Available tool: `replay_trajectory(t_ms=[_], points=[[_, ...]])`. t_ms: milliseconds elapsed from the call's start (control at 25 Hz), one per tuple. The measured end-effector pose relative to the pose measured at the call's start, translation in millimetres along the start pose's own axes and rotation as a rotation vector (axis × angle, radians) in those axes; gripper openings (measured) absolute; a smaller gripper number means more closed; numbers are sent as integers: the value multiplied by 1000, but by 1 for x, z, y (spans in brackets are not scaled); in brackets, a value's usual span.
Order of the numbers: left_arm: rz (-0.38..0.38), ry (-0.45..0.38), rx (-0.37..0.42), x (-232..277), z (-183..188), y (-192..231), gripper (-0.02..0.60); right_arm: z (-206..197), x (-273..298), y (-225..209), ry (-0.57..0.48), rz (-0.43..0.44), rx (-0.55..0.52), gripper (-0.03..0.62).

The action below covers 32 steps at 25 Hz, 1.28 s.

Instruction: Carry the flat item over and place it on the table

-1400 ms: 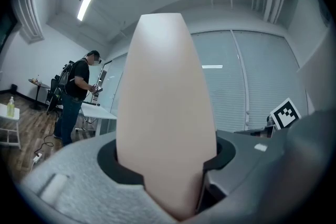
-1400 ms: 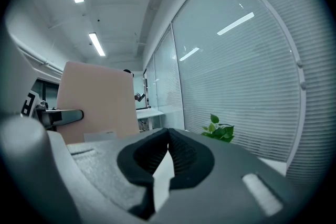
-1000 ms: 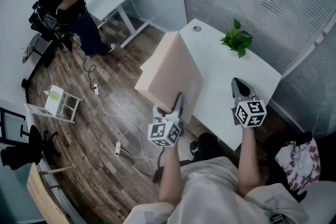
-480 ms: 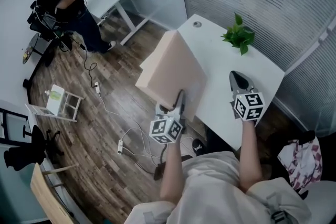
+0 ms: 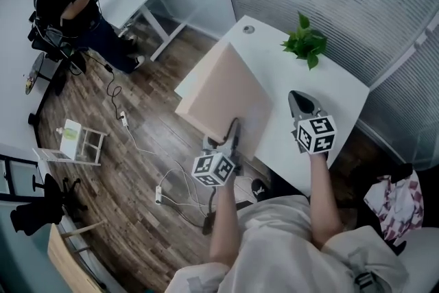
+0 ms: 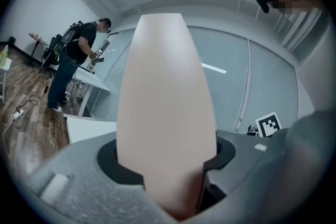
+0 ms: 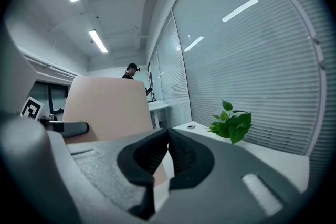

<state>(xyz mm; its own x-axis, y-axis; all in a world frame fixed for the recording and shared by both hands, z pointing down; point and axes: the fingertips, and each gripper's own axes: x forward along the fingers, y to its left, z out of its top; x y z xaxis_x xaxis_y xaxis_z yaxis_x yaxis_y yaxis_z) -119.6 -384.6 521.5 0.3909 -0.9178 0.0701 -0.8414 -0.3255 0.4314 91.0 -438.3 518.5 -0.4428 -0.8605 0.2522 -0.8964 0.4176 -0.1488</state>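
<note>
The left gripper point(image 5: 233, 130) has its fingers point(image 6: 111, 164) spread only as wide as the board point(image 5: 223, 96) is thick, and they pinch that board between them. The dark pads press on both of its faces at its near edge, and the board rises straight out of the grip. The right gripper point(image 5: 300, 103) has its fingers point(image 7: 144, 157) pressed together, tip against tip, with nothing between them and nothing touching them.

The board is a plain, pale pink-beige slab, flat and smooth, without print or marks. In the head view its broad face is tilted upward and a lighter strip of thickness shows along its left side.

In that view it is clear of the floor. Its right part covers the near left corner of the white worktop point(image 5: 329, 89), and its left part hangs out over the wooden floor point(image 5: 130, 168). Whether it touches the worktop cannot be told. It extends far and left from the left fingers, which grip it at its near edge.

The right gripper is just to the right of the board and apart from it, above the near part of the worktop. In the right gripper view the board fills the space to the left, beyond the closed fingers. A small green plant point(image 5: 303, 44) stands at the worktop's far side, well apart from the board.
</note>
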Motion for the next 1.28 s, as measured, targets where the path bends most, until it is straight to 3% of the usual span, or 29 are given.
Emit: replay_trajectory(t_ms=[200,400,600,920,1280], points=[[-55,56,-196,13,-34,4,290,-15,-2,-15,20,-30,27,2],[-65,100,-236,24,-54,3,290,-15,-7,-22,13,-49,43,2],[-98,91,-305,43,-57,1,290,-19,-1,-24,34,-36,12,1],[-145,78,-534,68,-63,-6,288,-13,15,-25,82,-5,-52,2],[-143,142,-673,87,-90,-7,288,-27,26,-29,141,25,-43,2]])
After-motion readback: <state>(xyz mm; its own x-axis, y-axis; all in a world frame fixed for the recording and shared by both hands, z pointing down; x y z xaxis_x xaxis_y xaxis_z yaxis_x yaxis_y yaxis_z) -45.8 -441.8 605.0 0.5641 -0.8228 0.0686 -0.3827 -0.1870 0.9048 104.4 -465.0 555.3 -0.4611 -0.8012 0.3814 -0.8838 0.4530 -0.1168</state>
